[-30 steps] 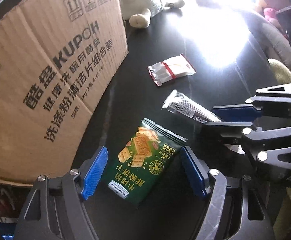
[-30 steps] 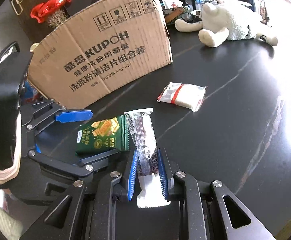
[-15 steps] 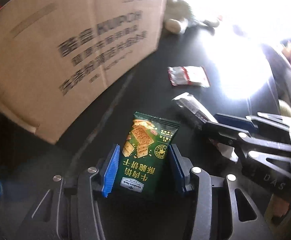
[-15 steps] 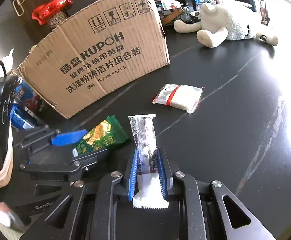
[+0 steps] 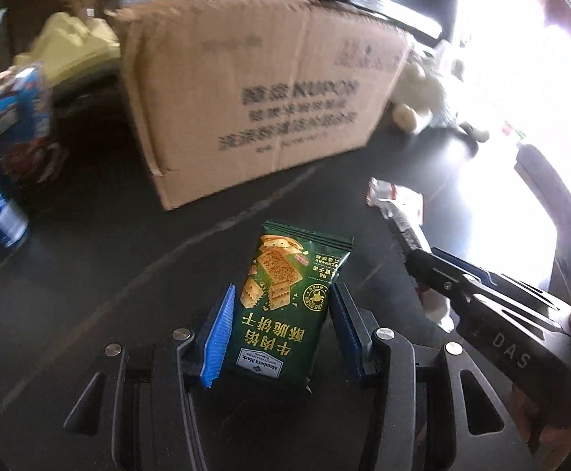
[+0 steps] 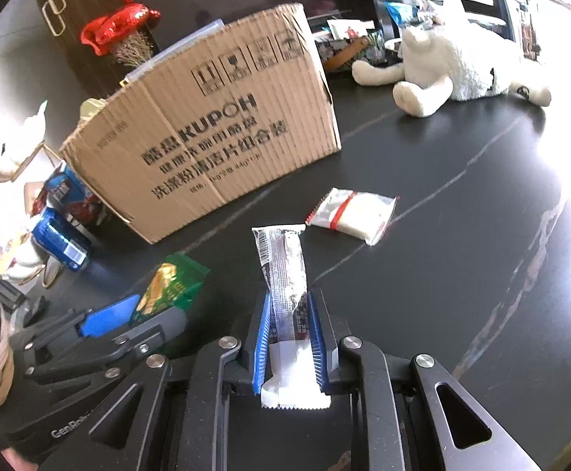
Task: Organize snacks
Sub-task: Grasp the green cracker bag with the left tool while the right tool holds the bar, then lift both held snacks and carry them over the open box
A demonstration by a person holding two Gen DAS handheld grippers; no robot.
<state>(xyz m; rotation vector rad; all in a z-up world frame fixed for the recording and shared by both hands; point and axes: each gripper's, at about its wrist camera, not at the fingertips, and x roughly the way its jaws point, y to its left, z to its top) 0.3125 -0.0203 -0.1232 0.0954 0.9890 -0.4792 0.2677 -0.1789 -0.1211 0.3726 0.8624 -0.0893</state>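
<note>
While your left hand-held gripper (image 5: 281, 327) is clamping the green cracker packet (image 5: 289, 298) and your right hand-held gripper (image 6: 291, 343) is pinching the silver snack bar (image 6: 285, 274), you are carrying both above the worktop (image 6: 462, 235), probably toward the cardboard box (image 6: 214, 133).

A black tabletop (image 6: 462, 243) with thin pale veins fills most of both views. Strong daylight glares across its right side, washing out the upper right of each frame. At the upper left of the right wrist view stands a dark cabinet door (image 6: 85, 4) with a looped metal handle (image 6: 53, 8).
</note>
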